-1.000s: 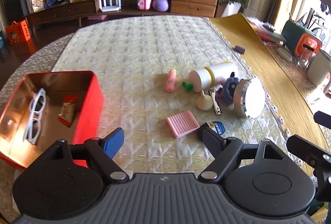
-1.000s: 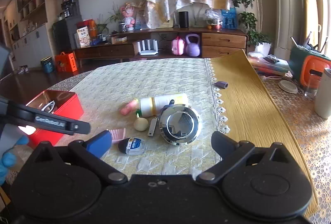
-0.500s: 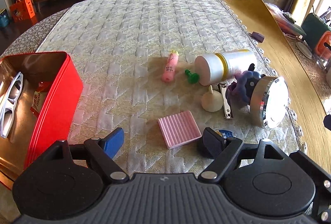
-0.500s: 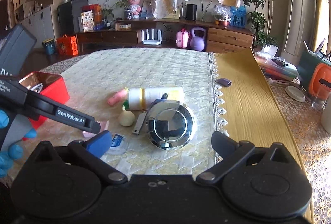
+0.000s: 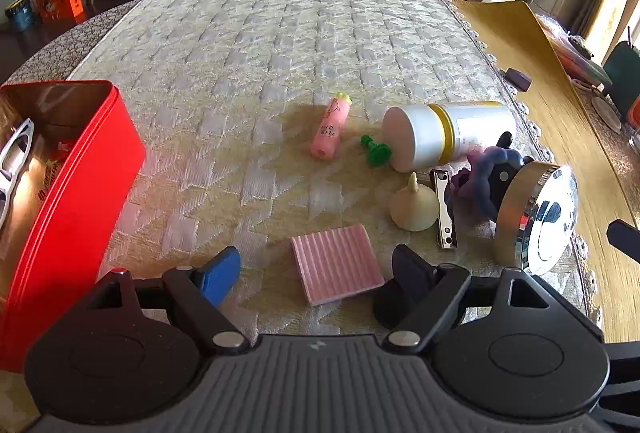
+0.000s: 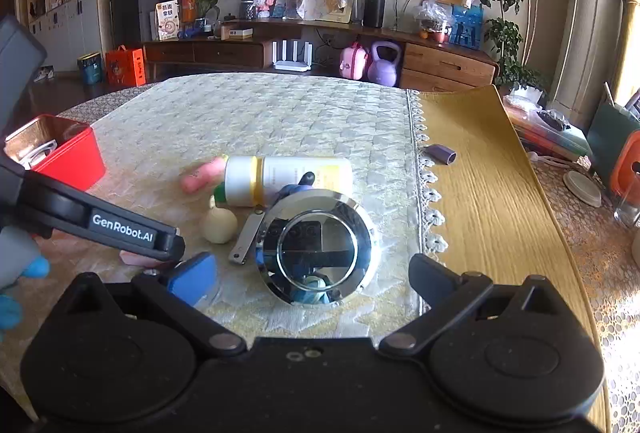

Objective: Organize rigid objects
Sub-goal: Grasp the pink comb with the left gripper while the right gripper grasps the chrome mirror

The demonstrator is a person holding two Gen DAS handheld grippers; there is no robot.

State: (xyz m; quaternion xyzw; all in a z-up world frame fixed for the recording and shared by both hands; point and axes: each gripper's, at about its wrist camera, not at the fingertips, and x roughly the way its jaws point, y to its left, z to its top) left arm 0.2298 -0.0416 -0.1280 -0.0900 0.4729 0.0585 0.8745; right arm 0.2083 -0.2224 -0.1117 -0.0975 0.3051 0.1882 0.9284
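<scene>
My left gripper (image 5: 316, 271) is open, its fingers on either side of a pink ribbed pad (image 5: 336, 263) lying flat on the cloth. Beyond lie a pink tube (image 5: 330, 127), a green peg (image 5: 376, 151), a white and yellow bottle (image 5: 444, 135), a cream bulb (image 5: 414, 203), nail clippers (image 5: 445, 211), a purple toy (image 5: 484, 177) and a round chrome mirror (image 5: 538, 215). My right gripper (image 6: 312, 279) is open, low over the cloth, with the chrome mirror (image 6: 316, 247) between its fingers. The left gripper (image 6: 132, 233) shows in the right wrist view.
An open red tin (image 5: 76, 193) holding white glasses (image 5: 12, 161) and a packet stands at the left. A yellow wooden mat (image 6: 492, 201) with a small purple piece (image 6: 440, 154) lies at the right. Cups and a container crowd the far right edge.
My left gripper has moved forward and down until the pink pad sits between its fingers. My right gripper has moved closer to the chrome mirror.
</scene>
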